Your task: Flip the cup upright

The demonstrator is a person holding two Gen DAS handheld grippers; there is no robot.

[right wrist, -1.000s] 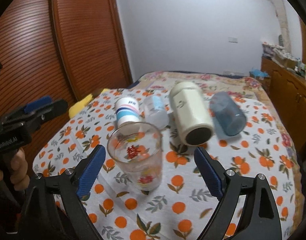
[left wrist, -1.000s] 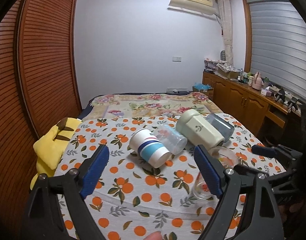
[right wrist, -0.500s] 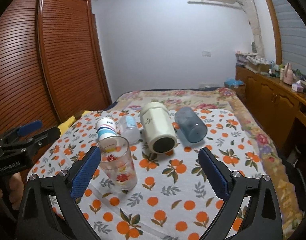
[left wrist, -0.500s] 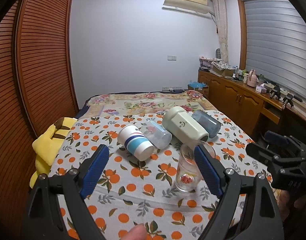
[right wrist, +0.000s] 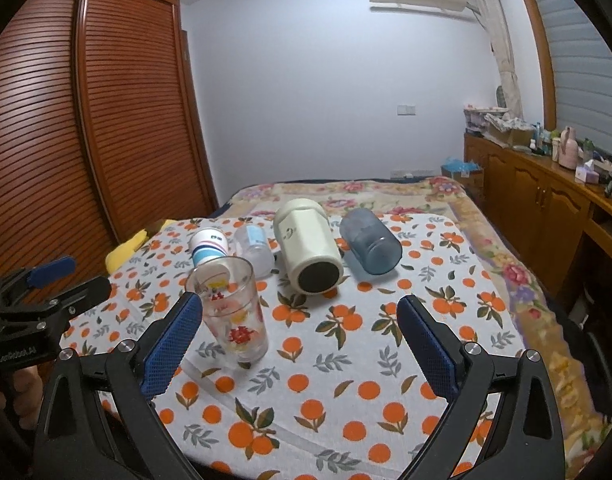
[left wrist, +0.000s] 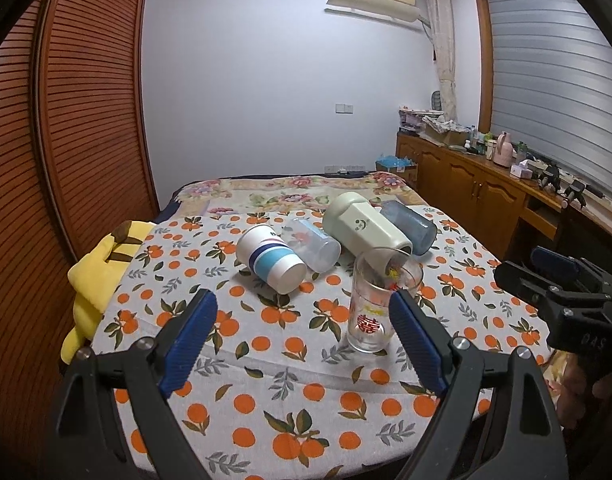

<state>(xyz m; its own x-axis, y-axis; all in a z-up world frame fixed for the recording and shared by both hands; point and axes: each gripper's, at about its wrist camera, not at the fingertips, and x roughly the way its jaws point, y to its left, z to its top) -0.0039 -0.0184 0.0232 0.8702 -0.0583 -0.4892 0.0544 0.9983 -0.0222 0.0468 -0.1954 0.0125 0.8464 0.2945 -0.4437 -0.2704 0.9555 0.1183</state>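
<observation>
A clear glass with a red character (left wrist: 372,312) (right wrist: 232,314) stands upright on the orange-print cloth. Behind it lie on their sides a white paper cup with blue stripes (left wrist: 271,258) (right wrist: 210,246), a clear plastic cup (left wrist: 314,243) (right wrist: 255,245), a cream mug (left wrist: 364,226) (right wrist: 308,246) and a blue-grey tumbler (left wrist: 410,226) (right wrist: 371,245). My left gripper (left wrist: 302,340) is open and empty, near the cloth's front edge. My right gripper (right wrist: 298,342) is open and empty; the glass is just inside its left finger (right wrist: 174,336).
A yellow plush toy (left wrist: 102,268) lies at the cloth's left edge beside the slatted wooden wardrobe (left wrist: 66,120). A wooden sideboard with clutter (left wrist: 486,196) runs along the right wall. A floral blanket (right wrist: 366,196) covers the far bed.
Both grippers have drawn back and up from the cups. The upright glass, earlier centred between the right fingers, now sits by the left finger and farther off.
</observation>
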